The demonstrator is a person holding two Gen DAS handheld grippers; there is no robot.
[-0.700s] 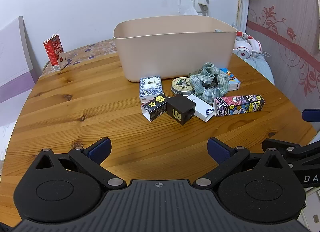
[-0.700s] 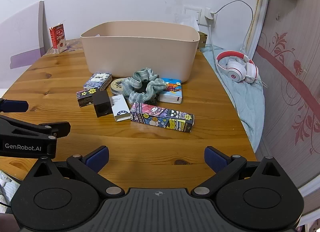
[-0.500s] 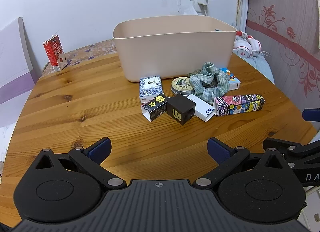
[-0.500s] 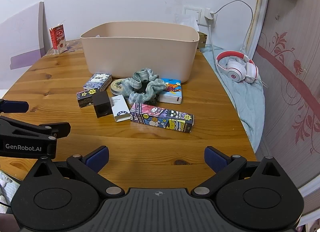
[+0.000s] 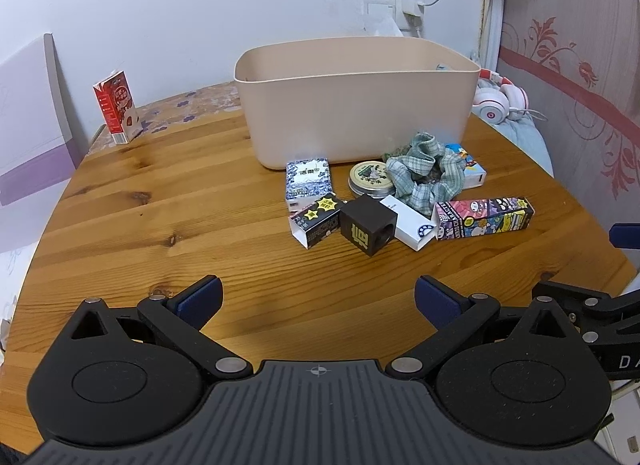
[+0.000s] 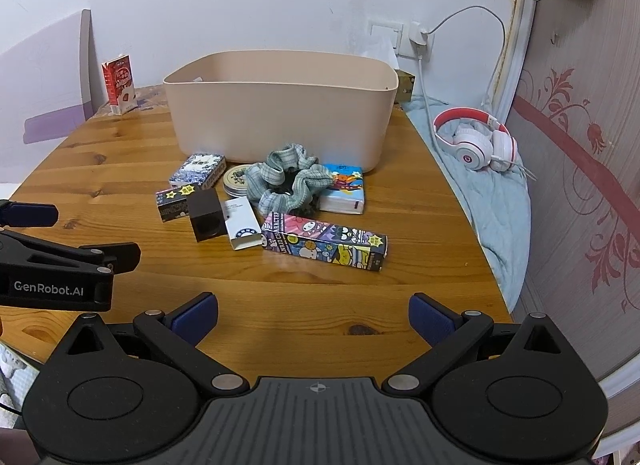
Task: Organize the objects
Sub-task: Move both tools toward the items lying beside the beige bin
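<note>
Eight small items cluster mid-table just before the beige bin (image 5: pixel 356 105), which stands toward the far edge. Starting with an outlying piece, the cartoon box (image 6: pixel 324 243) or black cube (image 5: pixel 368 227), would likely avoid snagging the scrunchie (image 6: pixel 288 181). Left gripper (image 5: pixel 318 299) and right gripper (image 6: pixel 314 313) hover level at the near edge, jaws spread, empty.

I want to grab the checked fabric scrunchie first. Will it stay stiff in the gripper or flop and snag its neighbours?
The scrunchie is ruffled cloth, so it will probably squash and droop. It lies partly over the round tin and the blue packet, so it may drag them. It looks light.
</note>
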